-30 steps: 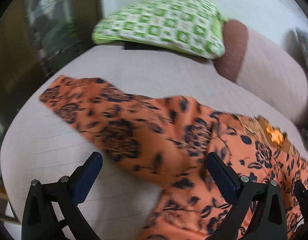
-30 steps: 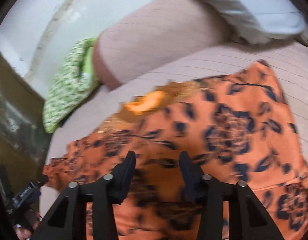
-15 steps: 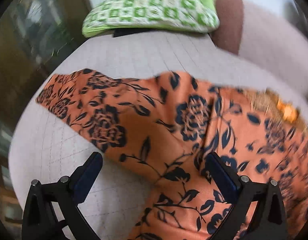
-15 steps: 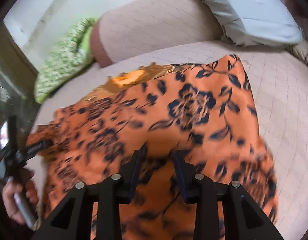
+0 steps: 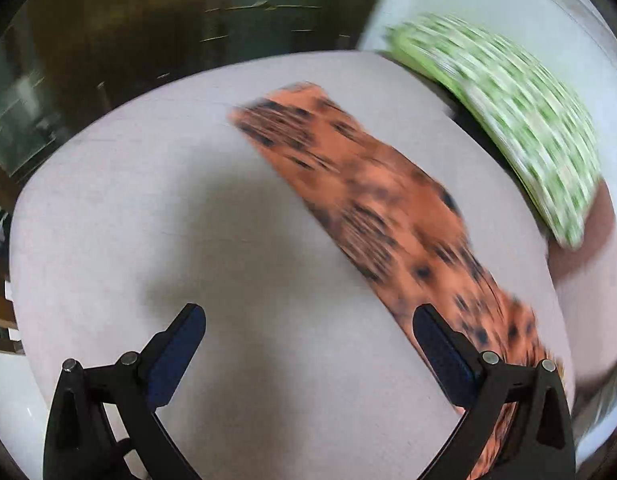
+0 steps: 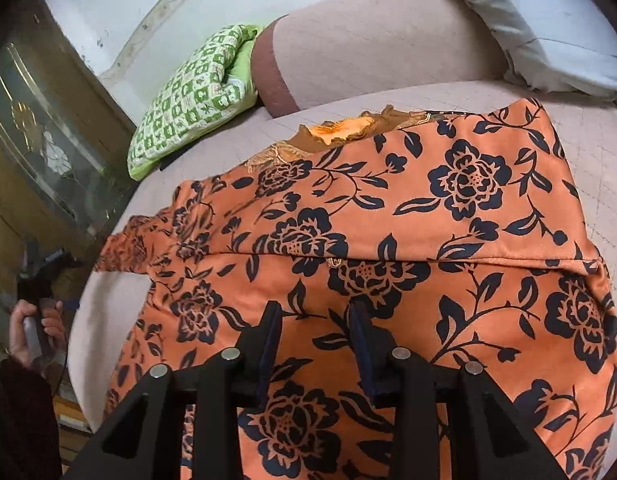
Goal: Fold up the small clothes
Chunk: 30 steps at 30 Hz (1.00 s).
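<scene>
An orange top (image 6: 408, 216) with dark blue flowers lies spread on a pale pink bed (image 5: 180, 216). Its gold neck part (image 6: 344, 130) points to the far edge of the bed, near a pink bolster (image 6: 372, 44). One sleeve (image 5: 348, 184) sticks out flat toward the left edge of the bed; in the left wrist view it looks blurry. A fold line runs across the middle of the top. The right tool (image 6: 314, 322) is above the near part of the top, with its two fingers close together and only a thin gap between them. I cannot tell if cloth is pinched in that gap. The left tool (image 5: 308, 322) has its fingers wide apart with nothing between them, and bare bed shows under it; the sleeve runs just behind its right finger. A green checked pillow (image 6: 188, 96) lies at the far left corner of the bed. A grey pillow (image 6: 548, 28) leans at the far right. A hand (image 6: 32, 328) at the left edge of the bed holds the left tool's handle.
</scene>
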Available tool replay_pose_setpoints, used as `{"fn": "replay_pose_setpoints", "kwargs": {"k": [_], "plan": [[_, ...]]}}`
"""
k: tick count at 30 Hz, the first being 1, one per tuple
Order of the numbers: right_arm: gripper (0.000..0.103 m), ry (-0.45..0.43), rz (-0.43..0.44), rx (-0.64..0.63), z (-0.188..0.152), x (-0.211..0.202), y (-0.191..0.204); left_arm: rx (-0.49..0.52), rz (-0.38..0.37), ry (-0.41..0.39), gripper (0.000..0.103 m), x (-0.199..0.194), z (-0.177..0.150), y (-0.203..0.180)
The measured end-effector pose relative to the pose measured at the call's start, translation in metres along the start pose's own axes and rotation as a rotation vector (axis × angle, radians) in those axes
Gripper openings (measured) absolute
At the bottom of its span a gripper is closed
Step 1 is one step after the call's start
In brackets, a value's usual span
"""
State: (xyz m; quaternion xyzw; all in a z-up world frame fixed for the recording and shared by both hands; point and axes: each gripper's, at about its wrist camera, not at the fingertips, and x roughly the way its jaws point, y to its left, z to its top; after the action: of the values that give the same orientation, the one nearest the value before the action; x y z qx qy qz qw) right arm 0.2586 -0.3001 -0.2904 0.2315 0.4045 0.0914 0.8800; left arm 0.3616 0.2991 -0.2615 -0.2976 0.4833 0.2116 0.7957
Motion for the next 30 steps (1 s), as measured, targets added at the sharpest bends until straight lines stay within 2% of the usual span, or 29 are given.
{"fn": "replay_pose_setpoints", "kwargs": {"k": [4,5,7,8,9,11,14,19,20,21,22,23,24,26,30], "plan": [[0.038,-0.015,0.023,0.037,0.005,-0.004,-0.003,-0.142,-0.156,0.056,0.102,0.018,0.041,0.036],[0.038,-0.018,0.018,0.036,0.005,-0.004,-0.004,-0.153,-0.178,0.073,0.098,0.022,0.046,0.036],[0.038,-0.019,0.006,0.032,0.005,-0.002,-0.003,-0.175,-0.199,0.119,0.081,0.039,0.055,0.036],[0.038,-0.018,0.0,0.03,0.005,-0.001,-0.003,-0.181,-0.211,0.136,0.068,0.047,0.059,0.036],[0.038,-0.017,-0.007,0.028,0.004,0.001,-0.003,-0.185,-0.223,0.154,0.062,0.053,0.059,0.035],[0.038,-0.017,-0.013,0.03,0.005,0.003,-0.004,-0.201,-0.234,0.166,0.061,0.067,0.06,0.028],[0.038,-0.021,-0.02,0.032,0.007,0.005,-0.006,-0.199,-0.254,0.121,0.062,0.071,0.066,0.017],[0.038,-0.028,-0.029,0.033,0.01,0.006,-0.01,-0.231,-0.245,0.066,0.063,0.084,0.079,0.006],[0.038,-0.033,-0.031,0.032,0.01,0.006,-0.01,-0.223,-0.23,0.05,0.058,0.085,0.08,0.003],[0.038,-0.042,-0.035,0.03,0.011,0.006,-0.01,-0.209,-0.21,0.031,0.038,0.086,0.081,-0.001],[0.038,-0.051,-0.039,0.03,0.012,0.004,-0.011,-0.178,-0.187,0.019,0.023,0.087,0.082,-0.006],[0.038,-0.063,-0.043,0.034,0.012,0.002,-0.012,-0.16,-0.186,0.029,0.003,0.091,0.083,-0.009],[0.038,-0.075,-0.044,0.041,0.013,0.0,-0.013,-0.154,-0.18,0.034,0.004,0.094,0.084,-0.01],[0.038,-0.104,-0.047,0.058,0.015,-0.006,-0.017,-0.121,-0.169,-0.012,0.004,0.085,0.083,-0.019],[0.038,-0.155,-0.055,0.107,0.022,-0.019,-0.029,-0.003,-0.215,-0.087,0.005,0.051,0.077,-0.057]]}}
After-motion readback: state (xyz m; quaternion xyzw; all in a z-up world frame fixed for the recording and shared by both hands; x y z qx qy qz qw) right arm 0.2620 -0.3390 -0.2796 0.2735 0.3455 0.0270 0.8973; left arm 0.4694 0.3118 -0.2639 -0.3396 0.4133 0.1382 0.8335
